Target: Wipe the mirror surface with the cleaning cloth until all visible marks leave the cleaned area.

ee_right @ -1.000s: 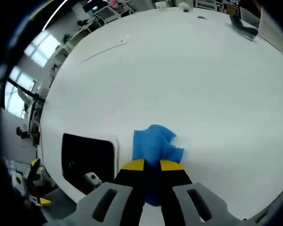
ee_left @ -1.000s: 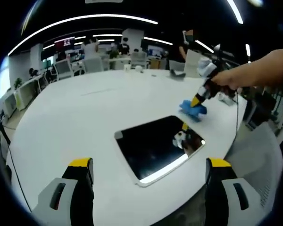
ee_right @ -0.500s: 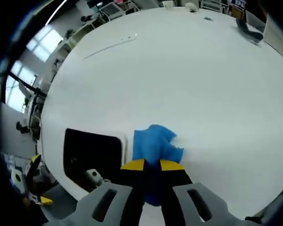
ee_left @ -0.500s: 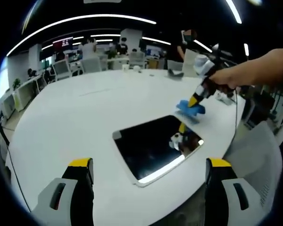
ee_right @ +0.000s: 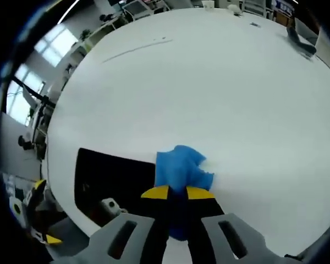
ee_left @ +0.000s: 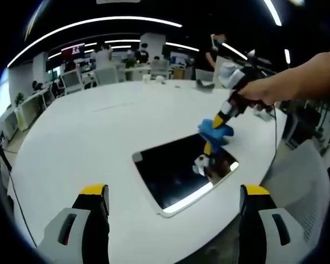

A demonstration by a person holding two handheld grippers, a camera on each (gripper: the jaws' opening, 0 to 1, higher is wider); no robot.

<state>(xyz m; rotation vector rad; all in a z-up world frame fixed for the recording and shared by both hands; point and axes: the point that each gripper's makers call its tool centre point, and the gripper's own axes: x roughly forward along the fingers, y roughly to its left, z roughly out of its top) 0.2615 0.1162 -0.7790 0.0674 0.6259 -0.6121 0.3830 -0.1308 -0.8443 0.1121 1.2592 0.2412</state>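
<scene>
A dark rectangular mirror (ee_left: 179, 171) with a white frame and rounded corners is laid flat on a large round white table (ee_left: 88, 137), near the table's edge. In the left gripper view its long axis is seen to run from the lower left up toward the upper right, the far short end pointing at the right gripper (ee_left: 216, 122). A bright strip of ceiling light is reflected along its near long edge, and the right gripper is reflected near its far end.

A blue cloth (ee_right: 180, 168) is pinched between the closed jaws of the right gripper (ee_right: 177, 192). In the left gripper view the cloth (ee_left: 215, 132) is seen at the mirror's far corner; in the right gripper view its edge overlaps the mirror (ee_right: 107, 176).

The left gripper (ee_left: 176, 192) is held back from the table with its yellow-tipped jaws spread wide and nothing between them.

The room is an open office: ring-shaped ceiling lights, desks and chairs are noted beyond the table, with windows at the left. Marks on the mirror cannot be made out.
</scene>
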